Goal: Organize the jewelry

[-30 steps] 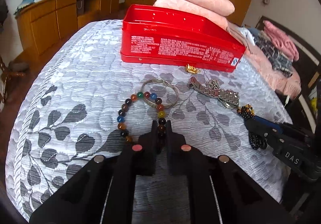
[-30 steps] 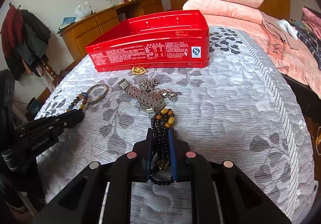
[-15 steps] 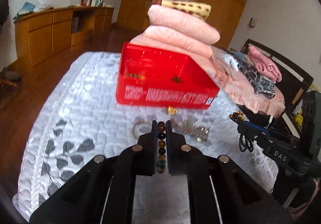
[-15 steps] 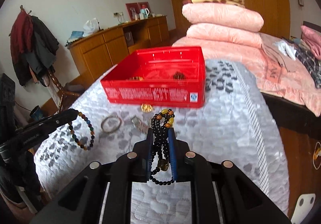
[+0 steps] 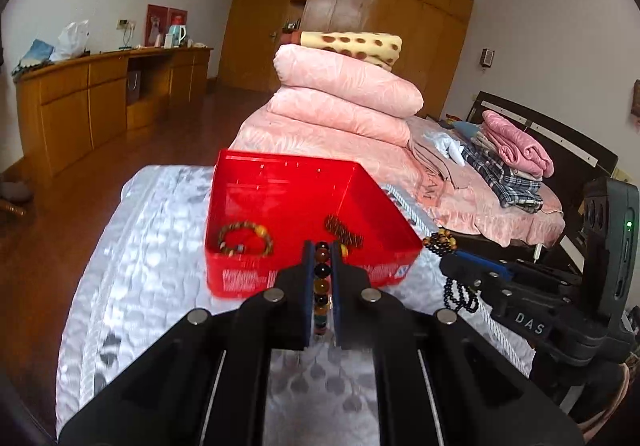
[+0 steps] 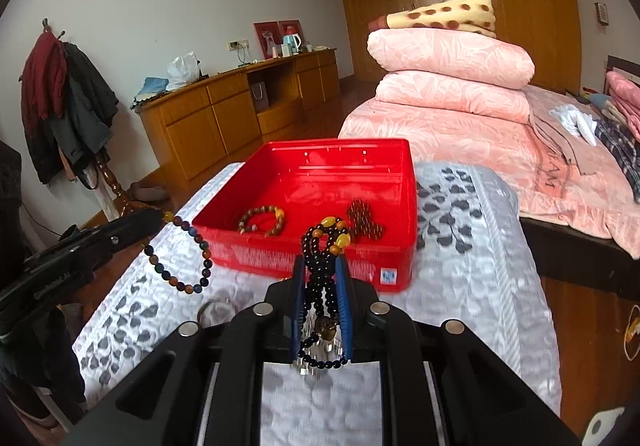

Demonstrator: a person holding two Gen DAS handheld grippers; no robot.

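Observation:
My left gripper (image 5: 321, 254) is shut on a bracelet of many-coloured beads (image 5: 322, 288), lifted above the bed. From the right wrist view that bracelet (image 6: 180, 250) hangs as a loop from the left gripper (image 6: 158, 215). My right gripper (image 6: 322, 266) is shut on a black bead necklace with amber beads (image 6: 324, 242); it also shows in the left wrist view as the black necklace (image 5: 454, 292) dangling from the right gripper (image 5: 442, 260). The open red tin box (image 6: 316, 258) lies just ahead of both, holding a brown bead bracelet (image 6: 262, 220) and a dark bead piece (image 6: 364, 220).
A metal bangle (image 6: 216, 310) lies on the grey leaf-patterned bedspread (image 6: 472, 258) near the right gripper. Folded pink quilts (image 5: 344, 102) are stacked behind the box. A wooden sideboard (image 6: 236, 114) lines the left wall, with coats on a stand (image 6: 64, 106).
Both grippers have risen off the bedspread, carrying their bead strings upward and toward the red box. The box's inside and the pieces in it have come into view.

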